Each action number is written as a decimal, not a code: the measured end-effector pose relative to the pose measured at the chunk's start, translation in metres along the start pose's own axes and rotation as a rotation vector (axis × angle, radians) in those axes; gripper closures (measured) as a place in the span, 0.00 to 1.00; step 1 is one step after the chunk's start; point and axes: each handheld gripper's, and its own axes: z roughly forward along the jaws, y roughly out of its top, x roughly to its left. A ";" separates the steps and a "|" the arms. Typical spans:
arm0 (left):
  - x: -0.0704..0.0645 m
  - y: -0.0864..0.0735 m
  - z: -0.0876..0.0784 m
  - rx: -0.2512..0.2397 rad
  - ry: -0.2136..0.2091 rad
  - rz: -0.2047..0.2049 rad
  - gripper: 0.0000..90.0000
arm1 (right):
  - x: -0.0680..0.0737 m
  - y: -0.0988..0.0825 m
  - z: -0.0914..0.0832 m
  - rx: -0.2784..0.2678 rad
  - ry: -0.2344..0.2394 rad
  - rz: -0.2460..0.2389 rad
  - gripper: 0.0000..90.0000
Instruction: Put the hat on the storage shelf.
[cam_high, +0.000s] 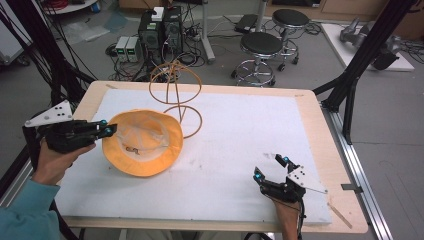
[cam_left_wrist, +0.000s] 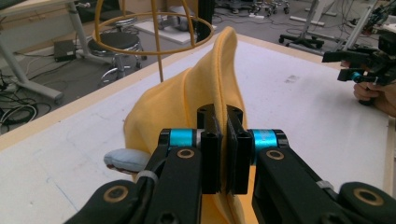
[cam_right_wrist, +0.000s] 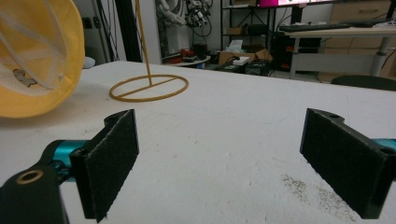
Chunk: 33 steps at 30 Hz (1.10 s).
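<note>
The left gripper (cam_left_wrist: 223, 140) has its jaws pressed together on the brim of the yellow hat (cam_high: 142, 142), at the brim's left edge, so the hat tilts up off the white mat (cam_high: 240, 150) with its open underside facing the camera. Just beyond the hat, to its far right, stands the wire hat stand (cam_high: 175, 82): a ring base flat on the mat, a thin upright stem, a domed hoop on top. The stand is much nearer this hand than the other. The right gripper (cam_high: 271, 167) rests near the mat's front right, jaws spread wide and empty, well apart from both. Nothing lies between hat and stand
</note>
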 end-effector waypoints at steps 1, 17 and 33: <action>0.001 0.000 0.000 0.001 0.005 -0.001 0.96 | 0.000 0.000 0.000 -0.002 0.000 -0.003 0.12; 0.021 -0.003 -0.007 0.039 0.108 0.017 0.96 | -0.001 0.000 -0.001 -0.008 0.000 0.012 0.12; 0.006 0.001 -0.007 0.088 0.174 0.126 0.96 | -0.001 0.000 -0.001 -0.008 0.001 0.016 0.12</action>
